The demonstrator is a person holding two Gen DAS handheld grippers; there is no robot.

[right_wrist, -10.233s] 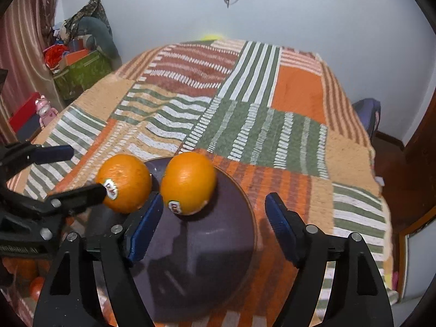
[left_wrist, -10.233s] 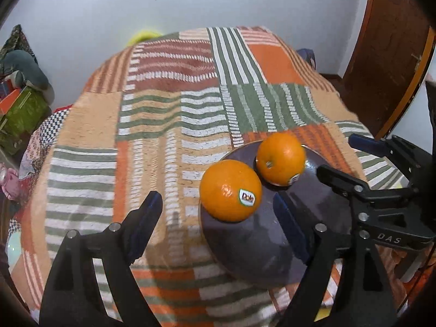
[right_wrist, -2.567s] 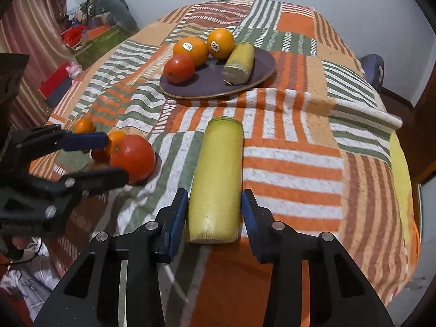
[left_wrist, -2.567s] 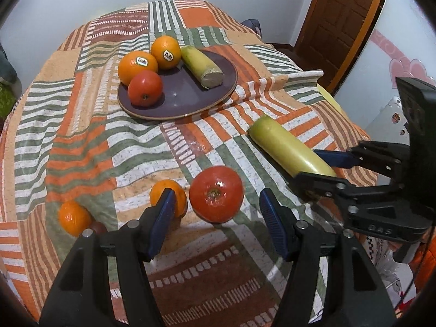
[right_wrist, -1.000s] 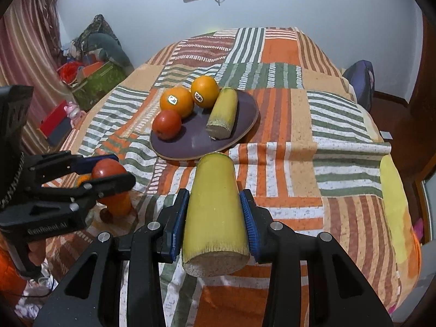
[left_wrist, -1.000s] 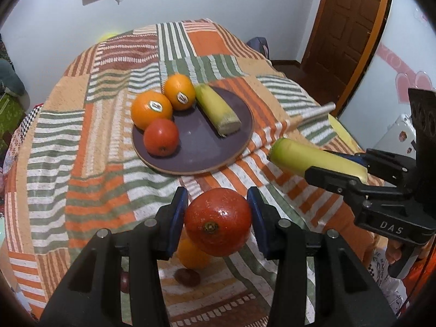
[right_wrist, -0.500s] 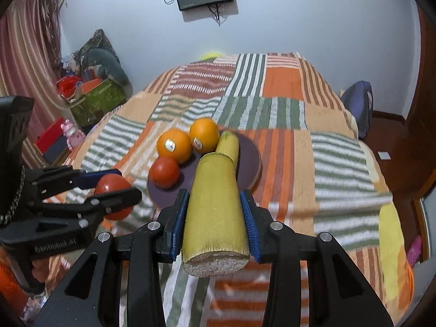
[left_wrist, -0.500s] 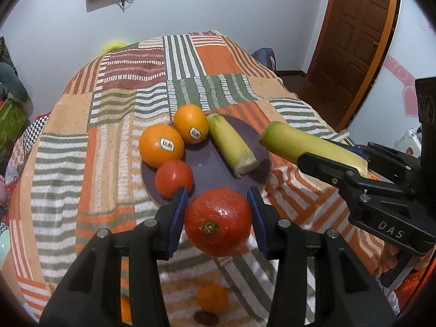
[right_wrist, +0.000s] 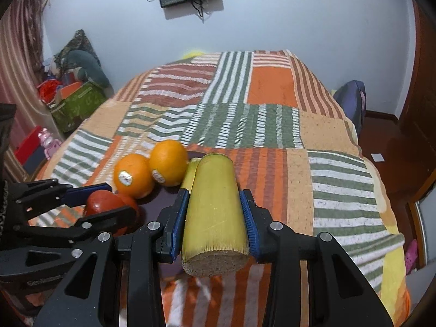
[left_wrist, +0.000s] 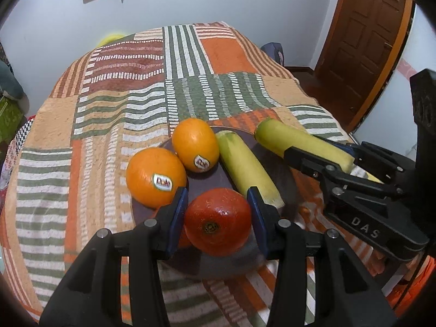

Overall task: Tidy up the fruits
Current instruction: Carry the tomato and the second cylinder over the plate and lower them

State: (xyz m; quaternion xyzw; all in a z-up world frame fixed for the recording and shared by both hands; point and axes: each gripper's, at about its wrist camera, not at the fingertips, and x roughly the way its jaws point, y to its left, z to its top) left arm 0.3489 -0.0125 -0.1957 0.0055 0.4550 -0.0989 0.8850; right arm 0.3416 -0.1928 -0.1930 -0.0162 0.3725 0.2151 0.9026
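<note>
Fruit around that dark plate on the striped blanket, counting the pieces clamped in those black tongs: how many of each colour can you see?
Orange round fruits with stickers: 2
Red round fruits: 2
Yellow-green cut stalks: 2
Total: 6

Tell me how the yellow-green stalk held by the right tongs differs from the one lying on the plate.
The held stalk is gripped off the surface by the right tongs; the plate stalk lies free on the dark plate. The held stalk is apart from the fruit, while the plate stalk lies beside an orange. Both are yellow-green cylinders with cut ends.
</note>
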